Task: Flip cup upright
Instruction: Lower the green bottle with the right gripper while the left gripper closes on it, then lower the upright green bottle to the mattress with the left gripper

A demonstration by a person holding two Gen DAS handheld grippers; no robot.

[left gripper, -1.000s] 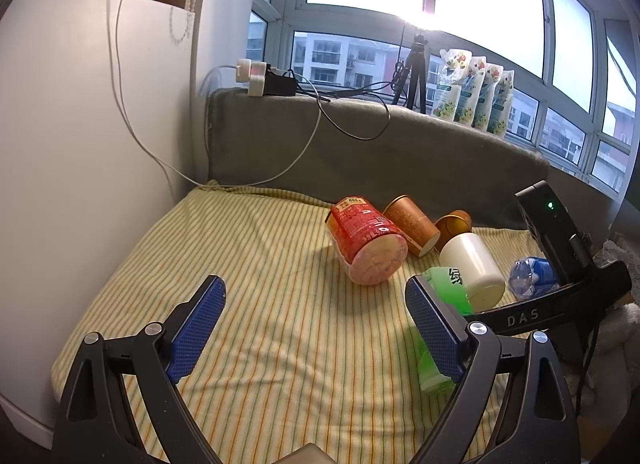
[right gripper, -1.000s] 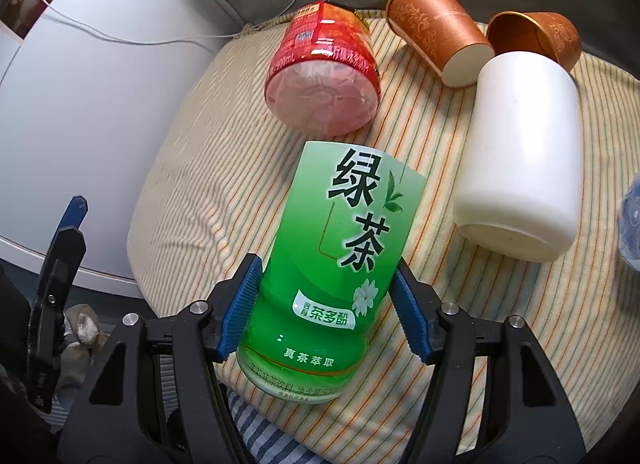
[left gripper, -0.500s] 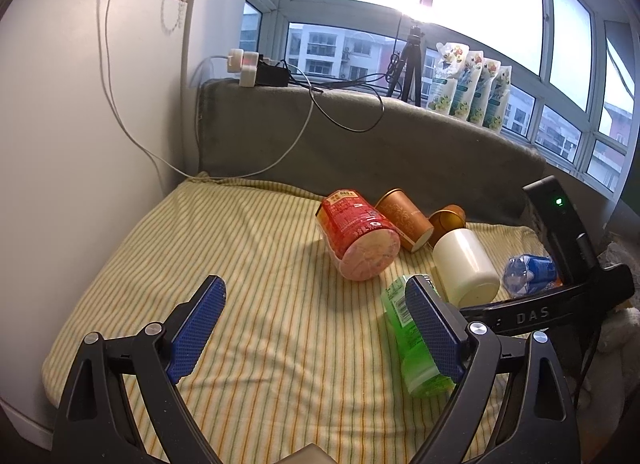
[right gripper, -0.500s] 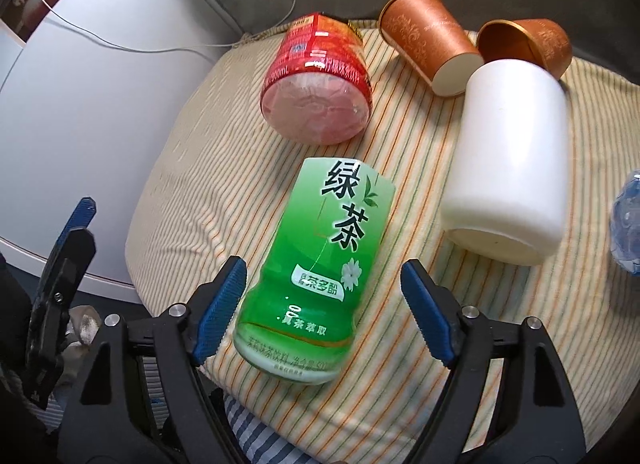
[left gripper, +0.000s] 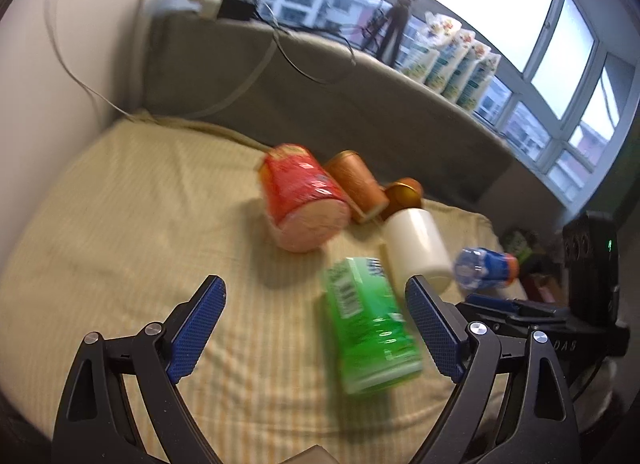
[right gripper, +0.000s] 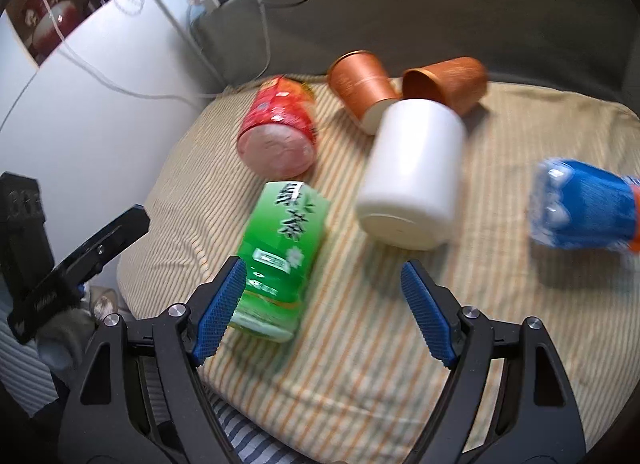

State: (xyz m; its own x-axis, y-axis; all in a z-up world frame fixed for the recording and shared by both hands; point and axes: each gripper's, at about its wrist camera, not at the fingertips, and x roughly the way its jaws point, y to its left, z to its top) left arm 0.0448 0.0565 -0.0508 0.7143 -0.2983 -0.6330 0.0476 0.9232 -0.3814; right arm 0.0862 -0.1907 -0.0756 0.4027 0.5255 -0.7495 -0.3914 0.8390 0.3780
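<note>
Green cup (right gripper: 282, 260) on its side, base toward right hand-held gripper (right gripper: 324, 310).

Window (left gripper: 460, 4) glare blows out — both fisheye views motion-blurred, edges warped.

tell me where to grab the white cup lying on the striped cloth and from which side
Grip the white cup across the middle of its smooth round wall, one finger on each long side. It lies on its side, flat end toward the right gripper, which is open. Coming from above and the near side looks best: the two brown cups crowd its far end.
</note>
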